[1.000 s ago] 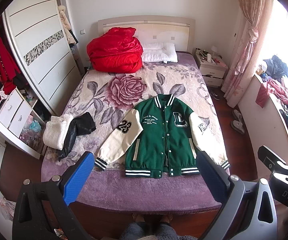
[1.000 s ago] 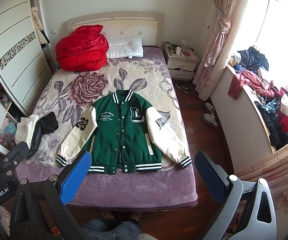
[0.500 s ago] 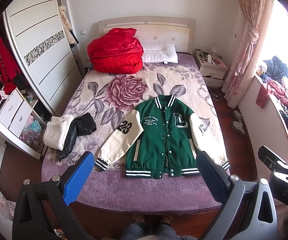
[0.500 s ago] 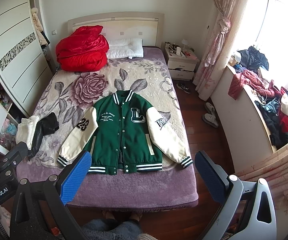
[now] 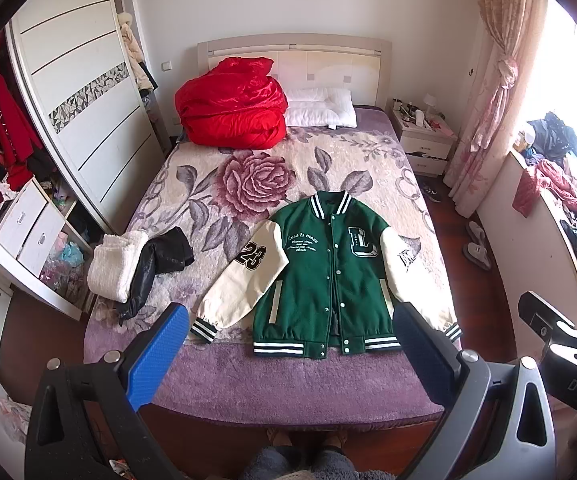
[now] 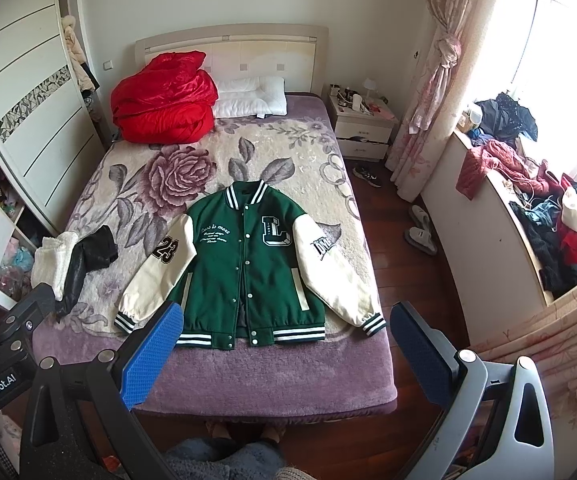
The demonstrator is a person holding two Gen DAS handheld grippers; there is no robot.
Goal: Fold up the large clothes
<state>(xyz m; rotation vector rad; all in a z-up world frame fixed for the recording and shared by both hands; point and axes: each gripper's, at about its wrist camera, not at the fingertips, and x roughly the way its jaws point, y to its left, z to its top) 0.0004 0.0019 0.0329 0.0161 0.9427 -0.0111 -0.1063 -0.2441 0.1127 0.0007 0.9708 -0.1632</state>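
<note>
- Clearly, in the left wrist view, nothing is folded yet: the jacket [image 5: 324, 280] lies flat, front up and snapped shut, on the bed [image 5: 272, 384], its hem parallel to the foot edge and closer to the bed's right edge than its left.
- For a neat first fold, I would take the "23" sleeve [image 5: 236, 284] at its cuff near the foot edge and carry it across the green body, keeping the shoulder seam as the crease.
- The left gripper [image 5: 292, 356] hangs above the foot edge with its jaws spread wide, holding nothing and touching nothing; the blue pad [image 5: 156, 356] shows beside that cuff only by line of sight.
- A white and black bundle [image 5: 136, 268] sits by the bed's left edge, well apart from the jacket, so it should not get in the way.
- In the right wrist view, the same jacket [image 6: 248, 264] spreads both cream sleeves outward, the far cuff [image 6: 372, 324] close to the bed's right edge.
- That cuff is the one I would have the right hand lift, since it could slip over the edge if dragged.
- The right gripper [image 6: 288, 354] is likewise fully spread and empty, clear of the fabric, poised over the foot edge.
</note>
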